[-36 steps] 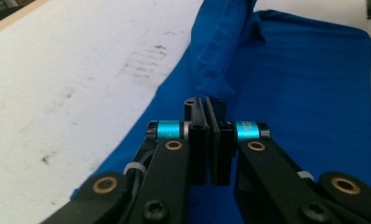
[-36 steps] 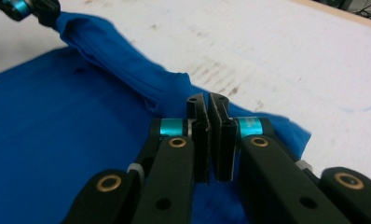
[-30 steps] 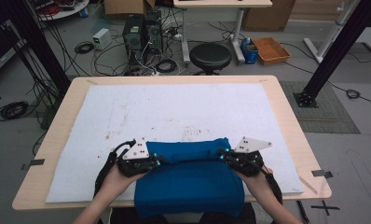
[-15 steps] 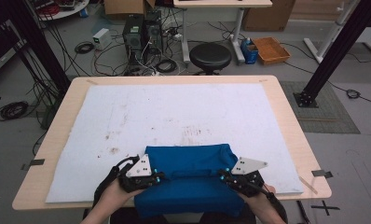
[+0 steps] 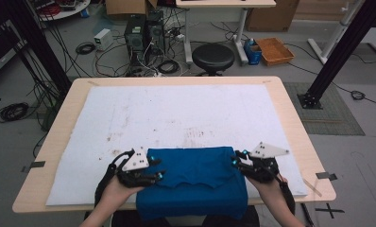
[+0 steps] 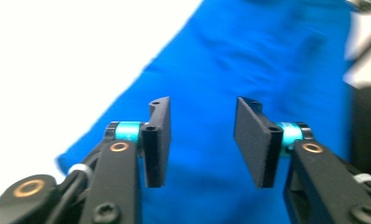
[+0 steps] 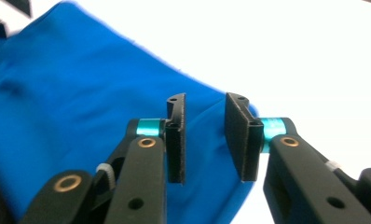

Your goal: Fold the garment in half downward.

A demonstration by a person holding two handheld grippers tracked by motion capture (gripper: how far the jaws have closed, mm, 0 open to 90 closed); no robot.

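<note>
Nearest, at the table's front edge: left gripper with jaws just sprung apart, clear gap between the pads, nothing pinched, blue cloth lying loose beneath. Same on the other side, right gripper also just opened, narrower gap, pads off the fabric at its corner. Pulled a little toward the person since a second ago, then let go (so probably a fold or a drag just finished, next likely a smoothing or a fresh grab). Between the two grippers, cloth folded over on itself, wavy raw edge across its middle, front part hanging over the table's edge. Saturated blue, soft shallow wrinkles, no print. Farther off, white mat, stained and bare.
</note>
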